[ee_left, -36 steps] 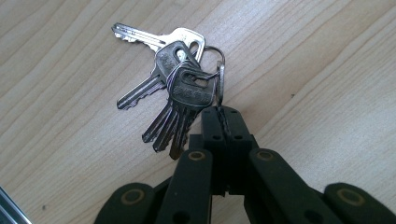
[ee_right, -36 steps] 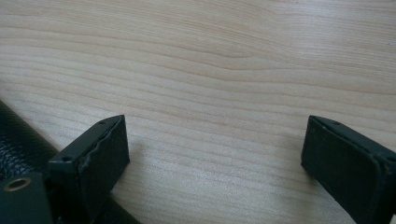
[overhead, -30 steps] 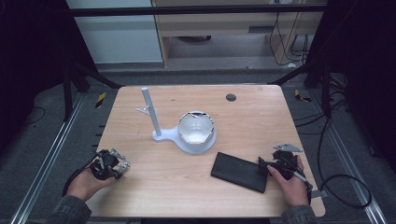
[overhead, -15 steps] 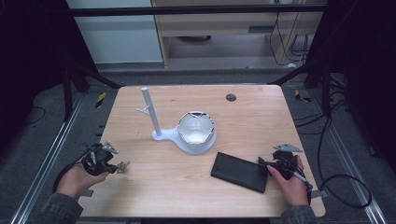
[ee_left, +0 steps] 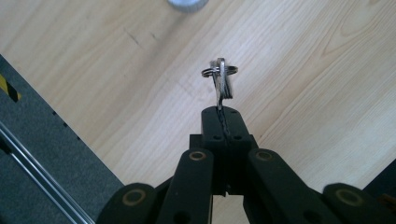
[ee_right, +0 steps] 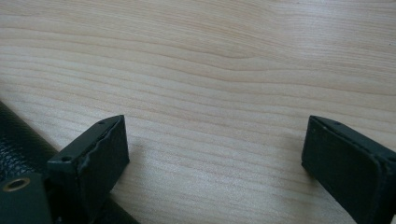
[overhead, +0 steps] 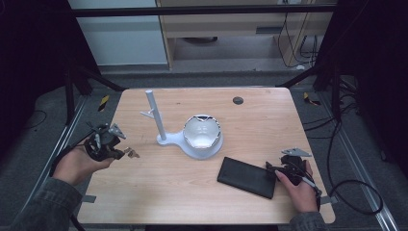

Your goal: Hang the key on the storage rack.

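Left gripper [overhead: 126, 151] raised at left of frame, jaws clenched on keys [ee_left: 221, 83].
Right gripper [ee_right: 215, 149], jaws released, low beside the black wallet [overhead: 246, 176]; left gripper view reveals the key ring.

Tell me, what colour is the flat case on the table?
Black; the flat case shows best in the high view.

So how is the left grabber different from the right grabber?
The left gripper has its jaws shut on a key with a ring, while the right gripper has its jaws wide apart with nothing between them. In the high view the left gripper is held up over the table's left edge, while the right gripper sits low beside a black case. Both are black, two-jawed and held in a hand.
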### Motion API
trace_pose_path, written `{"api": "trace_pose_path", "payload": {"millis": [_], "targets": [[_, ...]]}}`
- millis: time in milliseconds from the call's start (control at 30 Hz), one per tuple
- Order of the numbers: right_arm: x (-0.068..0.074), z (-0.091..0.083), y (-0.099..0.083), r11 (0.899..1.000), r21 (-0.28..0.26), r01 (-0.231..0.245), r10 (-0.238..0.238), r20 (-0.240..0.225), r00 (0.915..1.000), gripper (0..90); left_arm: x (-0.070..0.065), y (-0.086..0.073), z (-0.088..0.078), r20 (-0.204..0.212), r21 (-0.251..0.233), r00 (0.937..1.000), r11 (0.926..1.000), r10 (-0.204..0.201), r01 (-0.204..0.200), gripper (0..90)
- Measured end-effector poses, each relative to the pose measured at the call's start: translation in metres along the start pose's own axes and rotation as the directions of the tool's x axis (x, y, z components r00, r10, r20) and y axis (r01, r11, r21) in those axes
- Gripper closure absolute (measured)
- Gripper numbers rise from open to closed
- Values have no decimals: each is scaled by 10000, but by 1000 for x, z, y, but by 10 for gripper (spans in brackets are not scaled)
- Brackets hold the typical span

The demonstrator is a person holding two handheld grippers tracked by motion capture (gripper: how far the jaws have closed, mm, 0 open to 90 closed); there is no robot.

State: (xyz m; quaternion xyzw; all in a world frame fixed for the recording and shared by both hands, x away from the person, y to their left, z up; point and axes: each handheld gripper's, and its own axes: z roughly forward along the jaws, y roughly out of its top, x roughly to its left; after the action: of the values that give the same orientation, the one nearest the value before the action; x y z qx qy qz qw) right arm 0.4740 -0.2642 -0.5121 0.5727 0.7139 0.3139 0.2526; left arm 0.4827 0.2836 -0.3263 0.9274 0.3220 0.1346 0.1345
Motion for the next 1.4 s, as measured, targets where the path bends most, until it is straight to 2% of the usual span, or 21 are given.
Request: {"api": "trace_pose_path", "payload": {"millis": [133,333,700,1400], "targets": [[0,0,0,10000,28,-35,35,-30,10000,71,-2,15,-10,-44,-4,9996,9996,266,-266,899],[-1,1,1,10000,55,63,-63,-95,9999,62,-1,31,-13,-27,28,9991,9991,414,-414,899],[-1,2,1,9999,56,91,-91,-64,9999,63,-1,51,-30,-305,-26,9984,9989,477,-478,899],[0,1,1,10000,45,77,-77,-18,10000,66,0,76,-41,-603,-28,9968,9986,533,-535,900]]}}
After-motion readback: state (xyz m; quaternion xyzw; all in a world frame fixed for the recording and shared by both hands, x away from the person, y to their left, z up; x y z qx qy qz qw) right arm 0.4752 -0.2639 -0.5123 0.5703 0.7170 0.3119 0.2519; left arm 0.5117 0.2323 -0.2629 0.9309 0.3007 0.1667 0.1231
